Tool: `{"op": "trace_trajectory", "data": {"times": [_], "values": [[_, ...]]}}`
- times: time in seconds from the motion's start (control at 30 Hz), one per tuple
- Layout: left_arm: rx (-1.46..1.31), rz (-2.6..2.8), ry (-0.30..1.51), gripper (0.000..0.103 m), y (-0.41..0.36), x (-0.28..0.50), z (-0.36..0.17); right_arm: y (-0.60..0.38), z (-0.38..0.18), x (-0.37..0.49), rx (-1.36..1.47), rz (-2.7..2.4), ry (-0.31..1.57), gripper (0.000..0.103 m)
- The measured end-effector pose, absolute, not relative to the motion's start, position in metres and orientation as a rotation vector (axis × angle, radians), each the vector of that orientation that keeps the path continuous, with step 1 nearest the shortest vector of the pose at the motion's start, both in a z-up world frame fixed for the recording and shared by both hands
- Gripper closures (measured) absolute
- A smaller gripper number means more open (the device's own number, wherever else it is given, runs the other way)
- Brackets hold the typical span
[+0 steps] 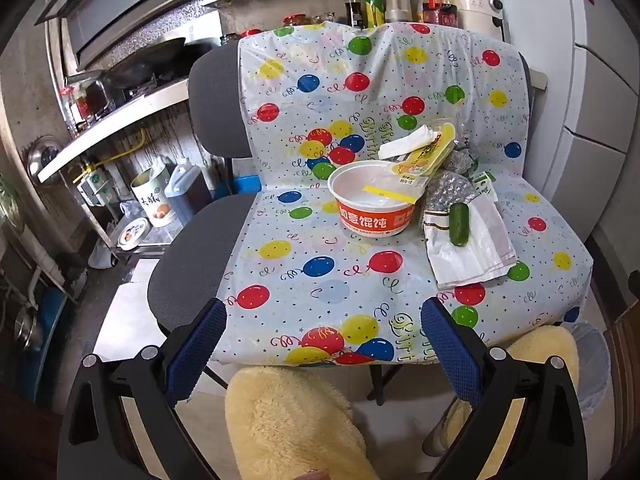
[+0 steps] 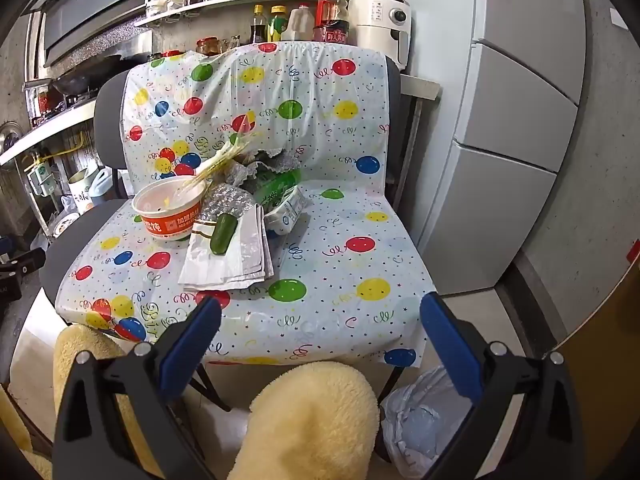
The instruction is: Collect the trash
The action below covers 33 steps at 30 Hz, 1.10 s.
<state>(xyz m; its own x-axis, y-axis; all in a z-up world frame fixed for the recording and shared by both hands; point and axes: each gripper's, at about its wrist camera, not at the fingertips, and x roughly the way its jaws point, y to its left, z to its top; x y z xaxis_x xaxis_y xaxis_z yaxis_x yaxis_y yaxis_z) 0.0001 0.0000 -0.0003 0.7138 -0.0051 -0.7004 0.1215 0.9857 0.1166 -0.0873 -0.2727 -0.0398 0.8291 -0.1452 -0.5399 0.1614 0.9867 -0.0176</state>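
On a chair seat covered by a balloon-print sheet [image 1: 320,280] [image 2: 332,304] lies a pile of trash. A red and white paper food bowl [image 1: 374,200] [image 2: 170,210] holds a yellow strip. Beside it are a yellow wrapper [image 1: 430,154], silver crumpled foil [image 1: 448,192] [image 2: 230,200], a green cucumber [image 1: 459,219] [image 2: 222,234] on a white plastic bag [image 1: 468,248] [image 2: 232,256], and a green and white package [image 2: 286,200]. My left gripper [image 1: 322,340] and right gripper [image 2: 320,336] are both open and empty, held before the seat's front edge.
A bin lined with a pale bag [image 2: 424,416] [image 1: 592,364] stands on the floor right of the chair. Fuzzy yellow slippers [image 1: 296,424] [image 2: 308,420] show below. A kitchen counter with a wok [image 1: 148,60] is at left, a fridge [image 2: 512,140] at right.
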Motion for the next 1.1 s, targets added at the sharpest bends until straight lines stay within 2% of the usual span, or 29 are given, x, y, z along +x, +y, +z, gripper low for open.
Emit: {"op": "trace_trajectory", "data": {"times": [1.1], "values": [[0.159, -0.057, 0.770, 0.006, 0.0076, 0.0021, 0.0046, -0.2756, -0.0387, -0.0888, 0.033, -0.181, 0.570, 0.006]]}}
